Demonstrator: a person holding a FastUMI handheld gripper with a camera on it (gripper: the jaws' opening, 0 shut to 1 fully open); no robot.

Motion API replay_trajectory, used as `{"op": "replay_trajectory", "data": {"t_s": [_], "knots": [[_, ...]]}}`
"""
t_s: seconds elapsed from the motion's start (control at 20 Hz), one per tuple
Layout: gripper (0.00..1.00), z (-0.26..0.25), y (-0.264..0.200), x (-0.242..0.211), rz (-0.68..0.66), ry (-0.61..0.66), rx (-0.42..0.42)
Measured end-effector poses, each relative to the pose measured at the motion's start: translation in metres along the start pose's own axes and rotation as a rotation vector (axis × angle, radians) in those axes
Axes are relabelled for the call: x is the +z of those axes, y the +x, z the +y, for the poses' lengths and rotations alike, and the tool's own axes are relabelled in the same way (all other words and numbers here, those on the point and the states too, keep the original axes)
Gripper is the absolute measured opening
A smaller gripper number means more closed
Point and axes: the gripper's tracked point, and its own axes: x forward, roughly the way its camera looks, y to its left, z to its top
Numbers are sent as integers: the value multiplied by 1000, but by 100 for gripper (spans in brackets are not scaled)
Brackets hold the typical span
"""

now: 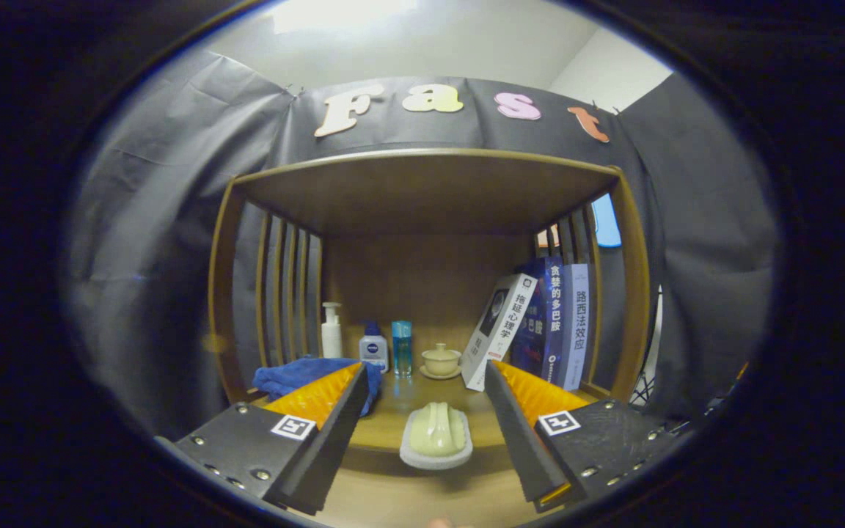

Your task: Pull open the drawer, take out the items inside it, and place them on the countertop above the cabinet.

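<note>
My gripper is open, its two fingers spread wide and holding nothing. Between the fingers lies a pale green, rounded item on a white base, touched by neither finger. It rests at the front edge of the wooden countertop. A lighter wooden surface shows below that edge; I cannot tell whether it is the drawer.
On the countertop beyond the fingers stand a white pump bottle, a small white-and-blue bottle, a clear blue bottle and a lidded pale cup on a saucer. A blue cloth lies left. Books lean right. A wooden shelf board spans overhead.
</note>
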Motion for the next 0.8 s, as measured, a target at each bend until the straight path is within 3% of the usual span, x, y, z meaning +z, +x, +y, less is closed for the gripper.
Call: {"op": "replay_trajectory", "data": {"t_s": [0.45,0.8], "knots": [[97,-19,-122,-60,141,-10,-52],[97,-16,-152,-111,247,-72,-66]]}}
